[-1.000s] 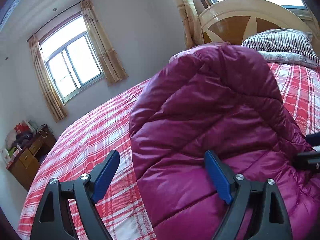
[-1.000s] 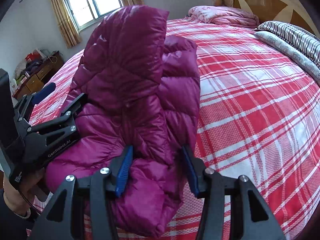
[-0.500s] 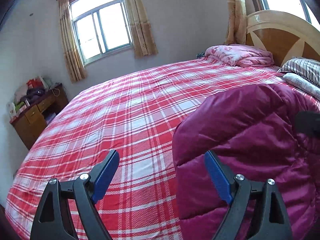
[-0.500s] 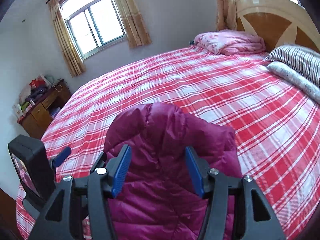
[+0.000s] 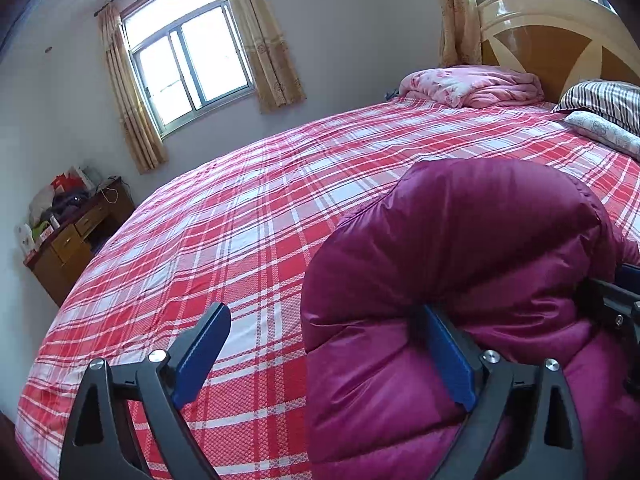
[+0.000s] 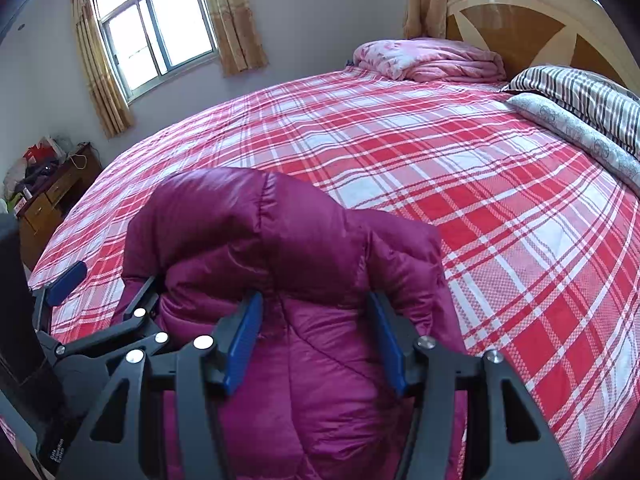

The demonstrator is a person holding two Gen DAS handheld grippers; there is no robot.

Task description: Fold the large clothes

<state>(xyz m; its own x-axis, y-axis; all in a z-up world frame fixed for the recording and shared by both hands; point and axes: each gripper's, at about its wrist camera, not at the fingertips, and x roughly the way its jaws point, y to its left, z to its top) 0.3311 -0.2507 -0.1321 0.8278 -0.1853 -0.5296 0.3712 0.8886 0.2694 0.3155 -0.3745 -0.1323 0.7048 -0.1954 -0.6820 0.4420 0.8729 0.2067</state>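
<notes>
A magenta puffer jacket [image 6: 304, 240] lies bunched and folded over on the red plaid bed [image 6: 480, 200], close in front of both grippers. My right gripper [image 6: 316, 340] has its blue pads pressed into a thick fold of the jacket from both sides. In the left wrist view the jacket [image 5: 460, 248] fills the right half. My left gripper [image 5: 324, 356] stands wide and its jaws are opening. Its right finger is sunk in a crease of the jacket, and its left finger hangs free over the bedsheet [image 5: 240, 240]. The left gripper [image 6: 112, 284] also shows at the jacket's left side.
A folded pink quilt [image 5: 472, 84] and striped and grey pillows [image 6: 580, 96] lie by the wooden headboard [image 5: 560, 40]. A cluttered wooden desk [image 5: 68, 248] stands off the bed's far left corner, under a curtained window [image 5: 192, 60]. Open plaid sheet stretches beyond the jacket.
The jacket, raised high before both cameras a second ago, has come down into a low folded heap on the bed. The left gripper's jaws have spread a little wider.
</notes>
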